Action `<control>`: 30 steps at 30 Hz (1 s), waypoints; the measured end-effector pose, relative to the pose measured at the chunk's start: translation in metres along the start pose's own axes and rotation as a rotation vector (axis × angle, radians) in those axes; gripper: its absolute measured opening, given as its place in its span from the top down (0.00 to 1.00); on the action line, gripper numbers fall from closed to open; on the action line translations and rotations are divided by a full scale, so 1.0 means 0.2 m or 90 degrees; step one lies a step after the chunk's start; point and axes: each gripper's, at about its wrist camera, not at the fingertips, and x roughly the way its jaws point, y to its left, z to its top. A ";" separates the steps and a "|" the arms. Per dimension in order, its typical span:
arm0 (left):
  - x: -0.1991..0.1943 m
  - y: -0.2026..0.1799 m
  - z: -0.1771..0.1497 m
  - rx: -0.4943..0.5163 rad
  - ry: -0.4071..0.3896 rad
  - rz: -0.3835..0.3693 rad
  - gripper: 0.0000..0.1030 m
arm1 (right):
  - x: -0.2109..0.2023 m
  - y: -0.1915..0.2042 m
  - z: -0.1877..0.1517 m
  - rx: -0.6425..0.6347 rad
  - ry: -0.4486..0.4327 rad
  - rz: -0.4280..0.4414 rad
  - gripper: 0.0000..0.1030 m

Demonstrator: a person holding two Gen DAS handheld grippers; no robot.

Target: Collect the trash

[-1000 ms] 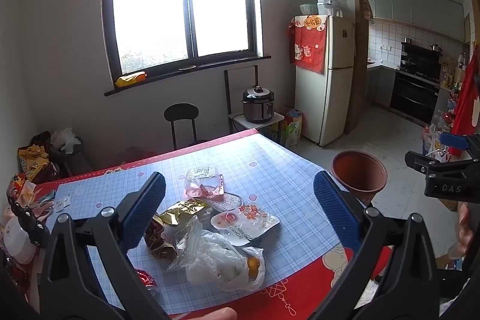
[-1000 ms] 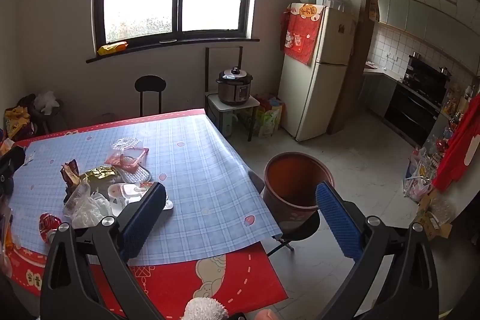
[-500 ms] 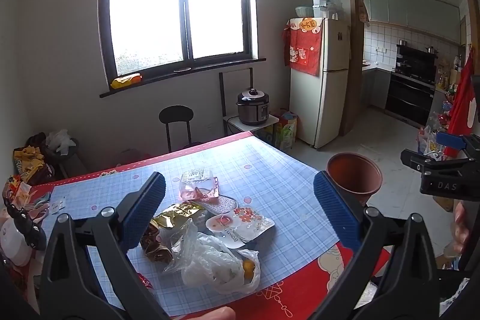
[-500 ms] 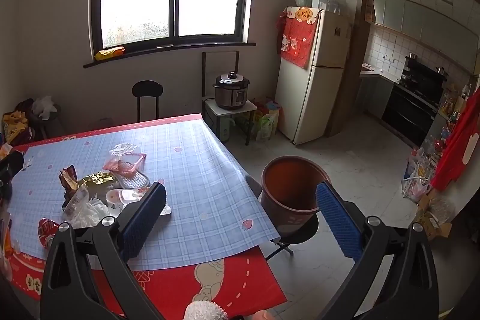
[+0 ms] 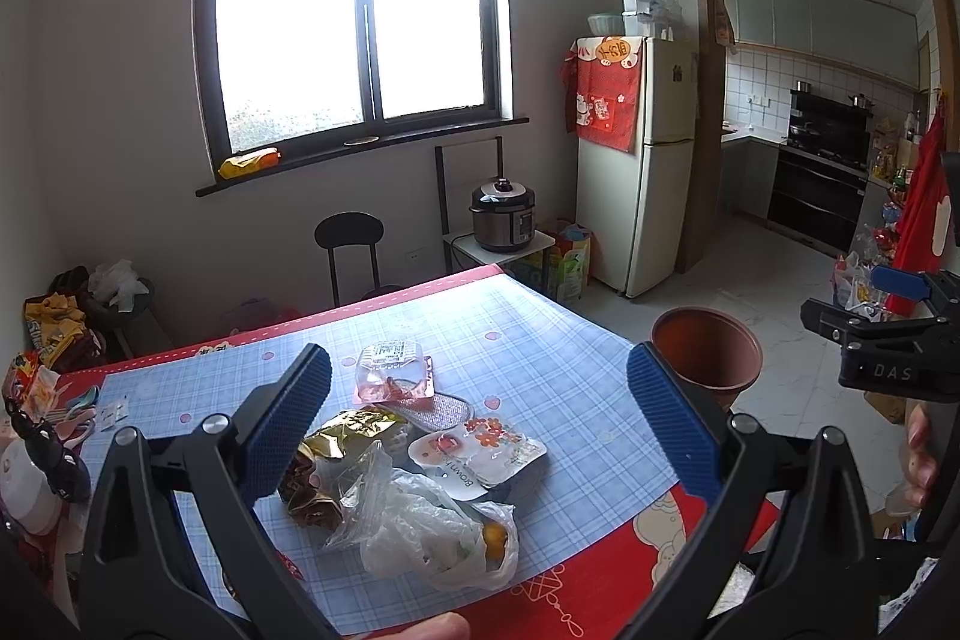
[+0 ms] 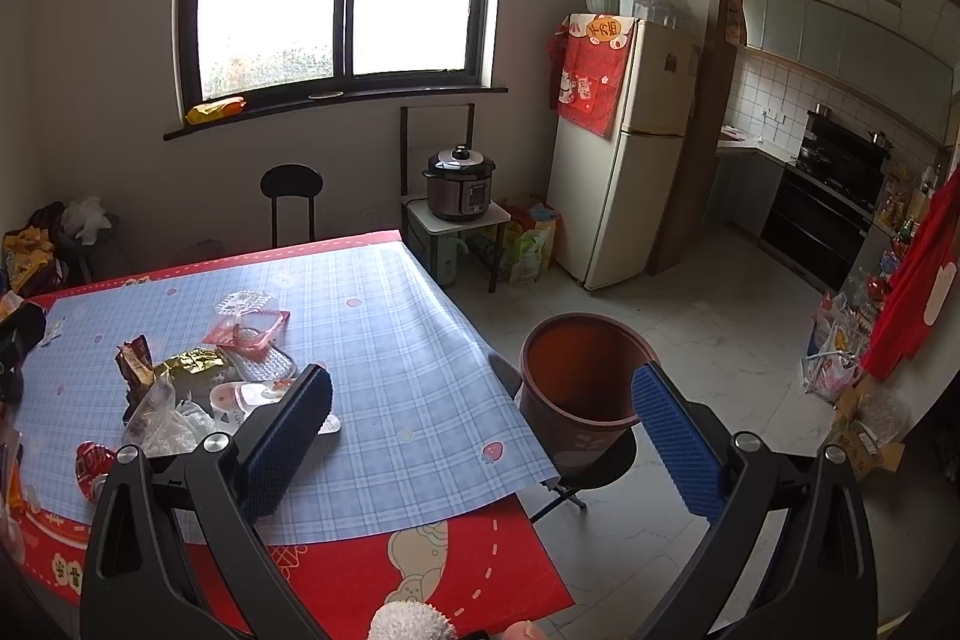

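Rising a little since a moment ago, left gripper [image 5: 477, 409] and right gripper [image 6: 480, 415] both spread, empty; trash pile [image 5: 414, 460] untouched on table [image 5: 576, 376], bin [image 6: 579, 370] right, nothing collected yet.

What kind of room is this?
Probably a home dining room beside a kitchen: a table with a checked cloth, a fridge, and a stove through the doorway.

your trash pile [image 5: 414, 466] of wrappers and a plastic bag sits lower centre; brown bin [image 6: 579, 370] stands upright, centre right
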 end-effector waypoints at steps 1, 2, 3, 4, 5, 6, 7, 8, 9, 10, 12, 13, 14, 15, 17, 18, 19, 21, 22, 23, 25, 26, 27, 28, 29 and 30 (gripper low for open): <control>0.00 0.00 0.00 0.000 0.000 -0.001 0.05 | 0.00 0.00 0.00 0.000 0.000 0.000 0.04; 0.01 0.00 0.00 0.000 0.000 -0.001 0.05 | 0.00 0.00 0.00 0.000 0.000 -0.001 0.04; 0.01 0.00 0.01 0.000 0.000 -0.001 0.05 | 0.00 0.00 0.00 0.000 0.000 -0.001 0.04; 0.01 0.01 0.01 0.000 0.000 -0.001 0.05 | 0.00 0.00 0.00 0.000 0.000 -0.001 0.04; 0.02 0.01 0.01 0.000 0.001 -0.002 0.05 | 0.00 0.00 -0.01 0.001 0.000 -0.001 0.04; 0.01 0.01 0.01 0.000 0.000 -0.001 0.05 | 0.00 0.00 -0.01 0.001 0.000 -0.001 0.04; 0.00 -0.01 0.00 0.001 -0.001 -0.001 0.05 | 0.00 0.00 -0.01 0.001 0.000 -0.001 0.04; 0.00 -0.01 0.00 0.001 0.000 -0.001 0.05 | 0.00 0.00 -0.01 0.001 0.000 -0.001 0.04; 0.01 -0.01 0.00 0.000 0.000 -0.002 0.05 | 0.01 0.00 -0.01 0.001 0.000 -0.001 0.04; 0.01 -0.01 0.00 0.000 0.001 -0.002 0.05 | 0.00 0.00 -0.01 0.001 0.000 -0.001 0.04; 0.01 -0.02 0.00 0.002 0.000 -0.003 0.05 | 0.01 0.00 -0.01 0.001 0.000 -0.001 0.04; 0.01 -0.02 0.00 0.002 0.000 -0.003 0.05 | 0.01 0.00 -0.01 0.001 0.000 0.000 0.04; 0.01 -0.02 0.01 0.002 0.000 -0.003 0.05 | 0.01 0.00 -0.01 0.000 0.000 0.000 0.04; 0.01 -0.02 0.01 0.002 0.000 -0.003 0.05 | 0.00 0.00 -0.01 0.000 -0.001 0.000 0.04; 0.02 -0.02 0.02 0.002 0.000 -0.003 0.05 | 0.01 0.00 -0.01 0.001 0.000 0.000 0.04; 0.02 -0.03 0.02 0.002 0.000 -0.003 0.05 | 0.00 0.00 -0.01 0.001 -0.001 0.000 0.04; 0.02 -0.03 0.03 0.002 0.000 -0.002 0.05 | 0.01 0.00 -0.01 0.001 -0.001 0.000 0.04; 0.02 -0.03 0.01 0.002 -0.001 -0.002 0.05 | 0.01 0.00 -0.01 0.001 -0.001 0.000 0.04; 0.01 -0.02 0.00 0.002 -0.001 -0.003 0.05 | 0.01 0.00 -0.01 0.001 -0.001 0.000 0.04; 0.01 -0.02 -0.01 0.003 -0.001 -0.004 0.05 | 0.01 0.00 -0.01 0.001 -0.001 0.000 0.04; 0.01 -0.02 0.00 0.003 -0.001 -0.004 0.05 | 0.01 0.00 -0.01 0.002 0.000 -0.001 0.04; 0.01 -0.02 0.00 0.003 -0.001 -0.003 0.05 | 0.01 0.00 -0.01 0.002 0.000 0.000 0.04; 0.01 -0.02 0.01 0.004 -0.001 -0.003 0.05 | 0.01 0.00 -0.02 0.002 0.000 0.000 0.04; 0.02 -0.03 0.01 0.003 -0.001 -0.004 0.05 | 0.01 0.00 -0.02 0.002 0.000 0.000 0.04; 0.02 -0.03 0.01 0.003 -0.001 -0.003 0.05 | 0.01 0.00 -0.02 0.002 0.000 0.000 0.04; 0.02 -0.03 0.02 0.003 0.000 -0.003 0.05 | 0.01 0.00 -0.02 0.002 0.000 0.000 0.04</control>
